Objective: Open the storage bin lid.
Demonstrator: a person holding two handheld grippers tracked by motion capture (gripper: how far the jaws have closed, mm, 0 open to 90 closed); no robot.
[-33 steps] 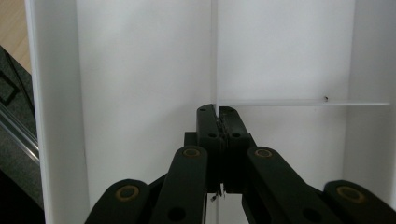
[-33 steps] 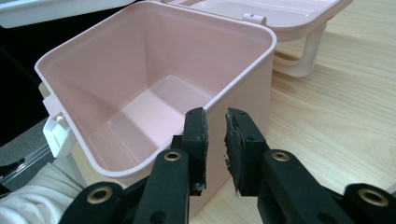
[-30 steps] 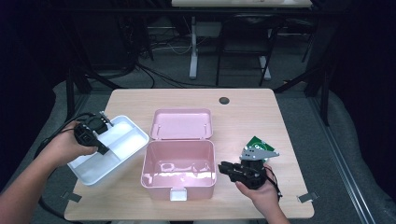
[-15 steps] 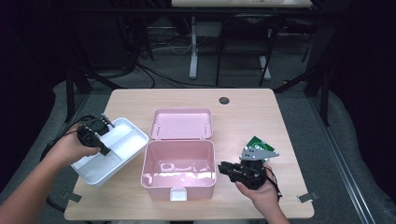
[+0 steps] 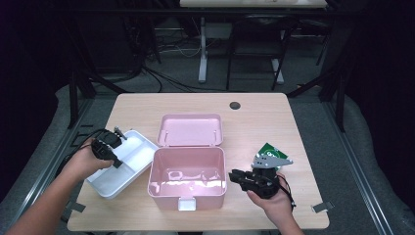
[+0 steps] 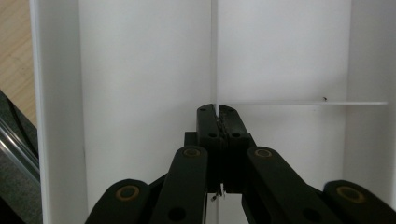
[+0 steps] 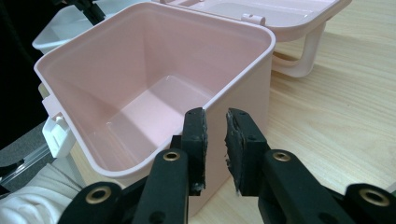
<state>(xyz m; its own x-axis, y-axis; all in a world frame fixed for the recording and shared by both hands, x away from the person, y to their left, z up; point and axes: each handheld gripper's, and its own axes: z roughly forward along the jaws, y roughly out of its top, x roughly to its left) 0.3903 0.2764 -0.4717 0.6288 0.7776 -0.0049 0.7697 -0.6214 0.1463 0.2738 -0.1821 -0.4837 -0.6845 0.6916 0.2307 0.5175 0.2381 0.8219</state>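
Observation:
An open pink box (image 5: 195,190) stands mid-table, empty, its lid (image 5: 190,129) laid back flat. A white divided tray (image 5: 134,156) lies just left of it. My left gripper (image 5: 113,157) is over the tray; in the left gripper view the left gripper (image 6: 217,109) is shut on the tray's thin upright divider (image 6: 217,56). My right gripper (image 5: 234,176) sits at the box's right wall. In the right gripper view the right gripper (image 7: 215,128) is open by a narrow gap, right beside the pink box (image 7: 243,60) at its near corner, with nothing between the jaws.
A green card (image 5: 268,148) lies on the table behind the right hand. A small black disc (image 5: 235,105) sits near the far edge. The box's white latch (image 5: 184,203) faces the front edge. Bare wood lies to the right and behind.
The left hand and the tray it holds have shifted slightly toward the pink box. The right gripper has stayed in place.

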